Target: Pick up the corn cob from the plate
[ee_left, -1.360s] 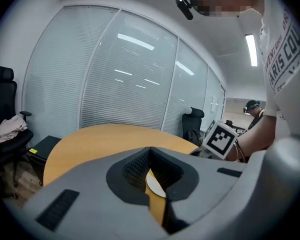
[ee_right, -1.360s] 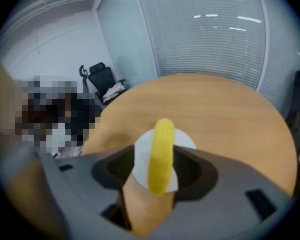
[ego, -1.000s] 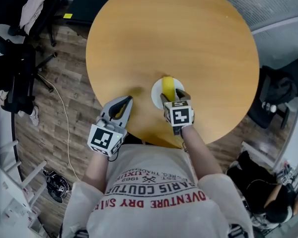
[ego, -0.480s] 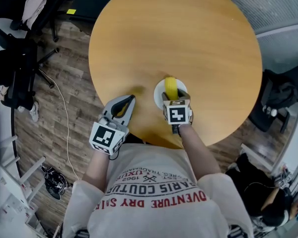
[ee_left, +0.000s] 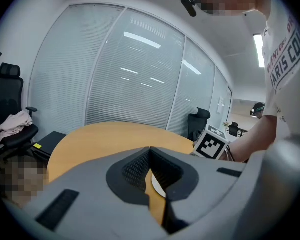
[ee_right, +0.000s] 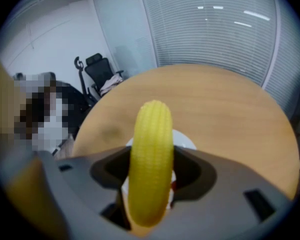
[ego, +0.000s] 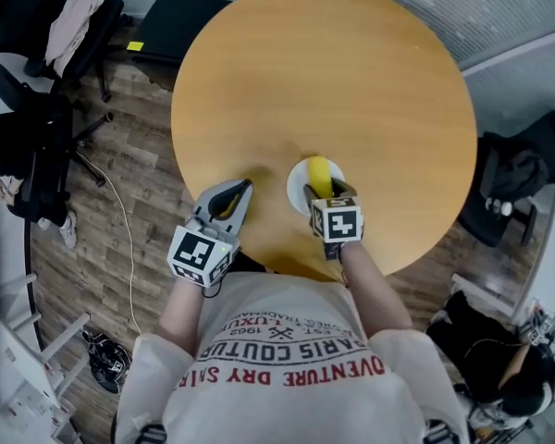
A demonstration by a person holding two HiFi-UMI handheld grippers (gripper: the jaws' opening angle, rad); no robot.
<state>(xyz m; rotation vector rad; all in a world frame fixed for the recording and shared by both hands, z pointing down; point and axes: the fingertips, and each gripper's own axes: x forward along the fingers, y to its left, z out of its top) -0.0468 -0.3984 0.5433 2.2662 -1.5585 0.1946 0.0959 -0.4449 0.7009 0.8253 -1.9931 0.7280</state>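
Note:
The yellow corn cob (ego: 320, 174) lies lengthwise over a small white plate (ego: 299, 185) near the front edge of the round wooden table (ego: 333, 81). My right gripper (ego: 323, 192) is shut on the cob's near end. In the right gripper view the corn cob (ee_right: 151, 134) stands between the two grey jaws of the right gripper (ee_right: 151, 160), with the plate (ee_right: 186, 141) showing behind it. Whether the cob is off the plate I cannot tell. My left gripper (ego: 242, 187) hovers at the table's edge, left of the plate, jaws together and empty; its tips meet in the left gripper (ee_left: 150, 150) view.
Black office chairs (ego: 37, 146) and a cable (ego: 120, 239) sit on the wooden floor at the left. Another dark chair (ego: 518, 174) stands right of the table. Window blinds (ee_left: 125, 79) fill the far wall.
The right gripper's jaws have narrowed onto the corn cob and shifted slightly toward the person. The left gripper has stayed in place.

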